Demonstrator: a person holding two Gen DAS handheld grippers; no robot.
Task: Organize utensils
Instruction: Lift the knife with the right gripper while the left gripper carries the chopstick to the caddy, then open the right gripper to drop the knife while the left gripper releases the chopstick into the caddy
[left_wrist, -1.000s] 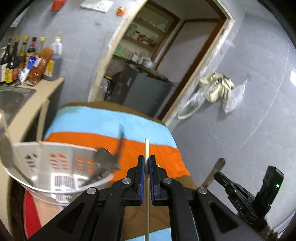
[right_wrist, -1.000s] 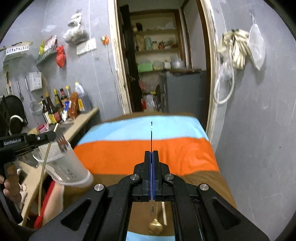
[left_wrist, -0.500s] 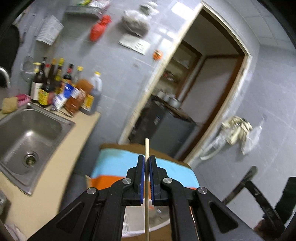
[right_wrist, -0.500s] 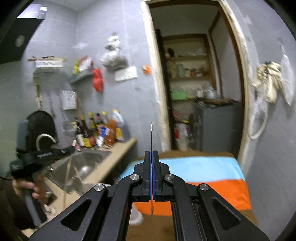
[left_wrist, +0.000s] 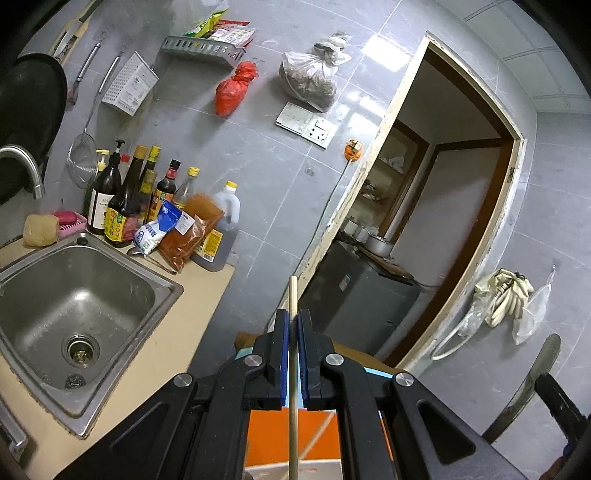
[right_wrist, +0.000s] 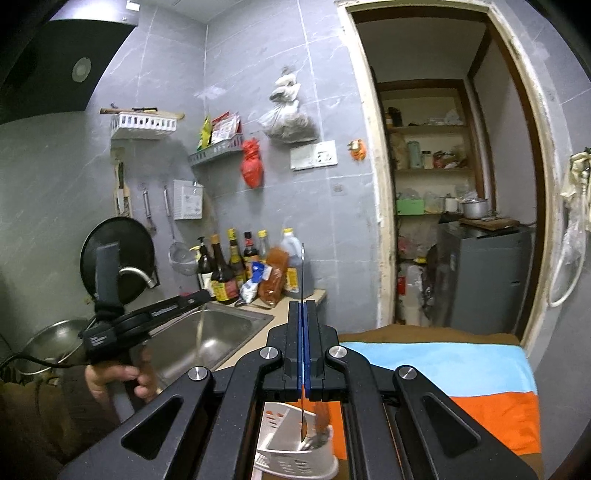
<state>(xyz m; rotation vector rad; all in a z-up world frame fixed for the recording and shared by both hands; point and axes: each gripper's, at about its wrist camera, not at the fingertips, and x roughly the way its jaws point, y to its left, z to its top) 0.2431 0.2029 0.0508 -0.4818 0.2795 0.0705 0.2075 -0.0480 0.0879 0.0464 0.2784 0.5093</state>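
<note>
Both of your hands have come up in the last second. Earlier the two cameras looked down on the striped cloth and the basket; now they look at the kitchen wall, the bottles and the doorway.

Your left hand-held gripper is clenched on a wooden chopstick, which stands upright between the blue pads. In the left wrist view the steel sink now lies below and to the left of it, and the basket is almost hidden under the fingers.

Your right hand-held gripper is clenched on a thin metal utensil, seen edge-on; I think it is a knife, but I cannot tell for sure. Its lower end hangs just above or inside the white utensil basket, which stands on the striped cloth directly below your right hand. A fork seems to be already in the basket.

My judgement is that neither piece is placed yet. The right utensil is near its goal and only needs to go down. The chopstick is now well apart from the basket, toward the sink side, so you must bring it back over the basket.
</note>
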